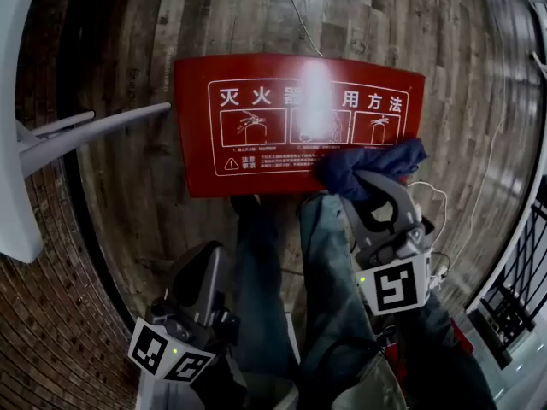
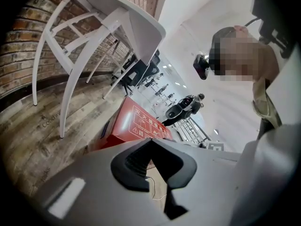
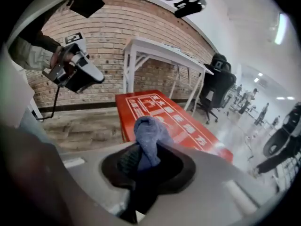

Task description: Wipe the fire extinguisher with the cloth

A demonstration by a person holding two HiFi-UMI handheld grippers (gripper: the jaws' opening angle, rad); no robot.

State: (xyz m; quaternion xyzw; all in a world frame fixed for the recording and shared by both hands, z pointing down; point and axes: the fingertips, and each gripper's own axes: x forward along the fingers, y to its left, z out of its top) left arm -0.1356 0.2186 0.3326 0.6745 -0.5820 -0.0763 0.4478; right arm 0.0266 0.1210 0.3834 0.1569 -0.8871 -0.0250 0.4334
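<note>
Nearest, head view: 2 grippers at the bottom edge, each with a marker cube, on either side of the person's legs in jeans.

Item 1, left gripper: low and left, well apart from the box. In its own view the left gripper has its 2 dark pads parted. Only floor and a thin cable show in the gap, and nothing is held.

Item 2, right gripper: jaws closed part-way on a dark blue cloth. The right gripper view shows the cloth bunched upright between the pads, which the head view does not show.

Item 3, fire extinguisher box: red, lying flat on the wooden floor. Its lid is printed with white characters and 3 pictograms. The head view places the cloth over its near right corner. Whether the cloth presses on the lid cannot be told.

Item 4, white table: a leg shows left of the box. Only the gripper views show its top and the brick wall behind it.

Item 5, black office chair: right gripper view, beyond the box.

Item 6, black railing: head view, far right.

Item 7, scooter: left gripper view only, beyond the box.
</note>
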